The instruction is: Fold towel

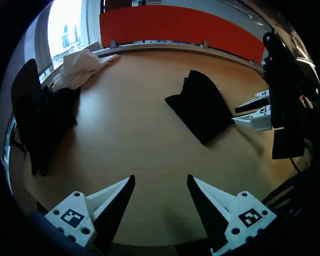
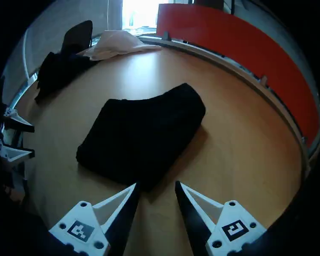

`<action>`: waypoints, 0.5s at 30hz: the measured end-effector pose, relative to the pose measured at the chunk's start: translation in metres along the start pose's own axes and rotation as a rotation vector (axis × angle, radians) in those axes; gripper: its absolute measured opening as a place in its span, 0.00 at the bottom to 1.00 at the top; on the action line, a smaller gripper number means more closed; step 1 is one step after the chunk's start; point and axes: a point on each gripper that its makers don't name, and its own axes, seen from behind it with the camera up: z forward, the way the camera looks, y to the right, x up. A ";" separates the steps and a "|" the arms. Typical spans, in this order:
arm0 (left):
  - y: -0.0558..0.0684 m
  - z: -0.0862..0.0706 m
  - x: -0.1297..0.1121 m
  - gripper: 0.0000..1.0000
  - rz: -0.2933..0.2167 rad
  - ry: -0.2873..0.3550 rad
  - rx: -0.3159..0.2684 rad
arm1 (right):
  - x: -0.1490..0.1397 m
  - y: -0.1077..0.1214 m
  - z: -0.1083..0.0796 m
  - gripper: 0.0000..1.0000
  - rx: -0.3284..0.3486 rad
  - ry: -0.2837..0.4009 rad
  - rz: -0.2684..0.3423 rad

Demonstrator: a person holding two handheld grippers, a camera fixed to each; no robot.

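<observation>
Left gripper view: the left gripper is low over the table, fingers spread w/ bare wood between them, holding nothing. The towel, black, lies well ahead and off to the right. It's a compact bundle and looks folded at least once already. The right gripper sits just beside the towel's right edge, tips pointing at it. Far left there's a pale cloth at the table's back edge w/ a dark heap next to it. Both are well apart from the towel, prob. parked there so the work area is free. A red panel runs along the far side.

Right gripper view: the right gripper is spread too, nothing pinched. Its tips are right at the near edge of the towel, left tip by the near corner; touching or not, can't tell. The towel lies flat, roughly rectangular, mid-table. That spot suits a grab of the near edge for another fold, imo. The left gripper is at the far left, apart from the towel, prob. so it doesn't crowd the other. The pale cloth and dark heap are at the back.
</observation>
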 end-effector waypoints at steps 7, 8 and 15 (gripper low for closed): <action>-0.001 0.000 0.000 0.90 0.000 0.000 0.002 | 0.009 -0.008 0.003 0.61 0.020 0.008 0.002; -0.001 0.000 0.001 0.90 0.000 0.000 0.002 | 0.010 -0.009 0.004 0.61 0.022 0.008 0.001; -0.002 0.001 0.001 0.90 0.000 0.001 0.001 | 0.008 -0.009 0.006 0.54 0.030 0.004 0.003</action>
